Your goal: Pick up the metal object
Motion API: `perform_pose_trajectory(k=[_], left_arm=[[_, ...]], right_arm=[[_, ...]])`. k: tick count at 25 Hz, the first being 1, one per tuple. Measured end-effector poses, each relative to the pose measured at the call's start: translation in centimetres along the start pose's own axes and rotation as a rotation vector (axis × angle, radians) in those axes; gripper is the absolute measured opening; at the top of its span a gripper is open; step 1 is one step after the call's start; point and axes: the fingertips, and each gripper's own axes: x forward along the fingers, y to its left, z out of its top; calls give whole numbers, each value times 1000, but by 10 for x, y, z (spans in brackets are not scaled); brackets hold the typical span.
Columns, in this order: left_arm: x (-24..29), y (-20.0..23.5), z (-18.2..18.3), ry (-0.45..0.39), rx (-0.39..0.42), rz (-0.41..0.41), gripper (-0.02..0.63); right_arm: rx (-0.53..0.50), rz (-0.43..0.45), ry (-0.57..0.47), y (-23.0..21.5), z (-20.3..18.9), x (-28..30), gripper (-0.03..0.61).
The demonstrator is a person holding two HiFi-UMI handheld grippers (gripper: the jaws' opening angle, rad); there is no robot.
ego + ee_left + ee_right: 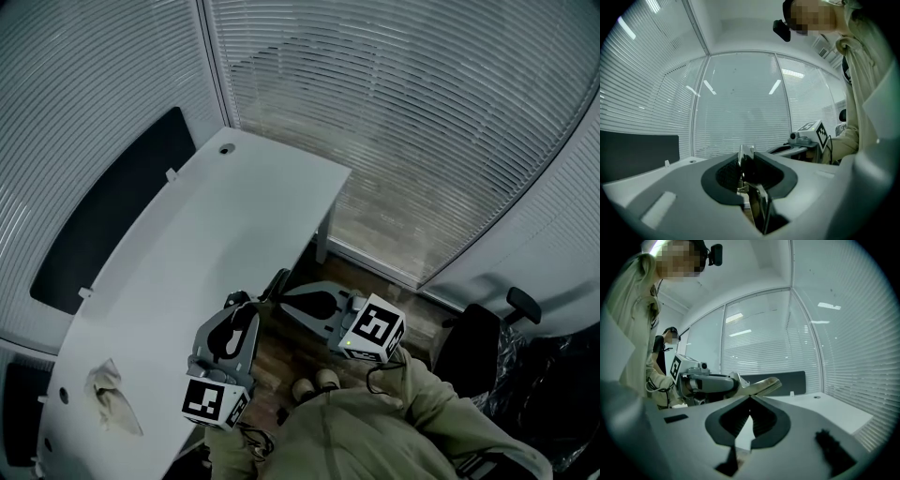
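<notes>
My left hand-held gripper (749,168) is clamped on the metal object (746,153), which looks like a thin shiny strip standing upright between the pads, low in the centre of the left gripper view. My right hand-held gripper (750,401) has its jaws together with nothing between them. In the head view both sit at lower middle, by the white tabletop's (216,234) right edge. A crumpled cloth (112,394) lies at lower left.

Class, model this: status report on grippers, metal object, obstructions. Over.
Left gripper shut on metal object, held off the desk. Right gripper shut, empty. Crumpled cloth on desk, away from both grippers.
</notes>
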Motion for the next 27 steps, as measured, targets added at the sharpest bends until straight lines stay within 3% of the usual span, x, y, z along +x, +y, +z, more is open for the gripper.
perform_pose_trajectory(k=[27], left_arm=[[23, -21, 6, 17, 10, 23, 80]], right_arm=[[-17, 40, -10, -11, 2, -25, 3]])
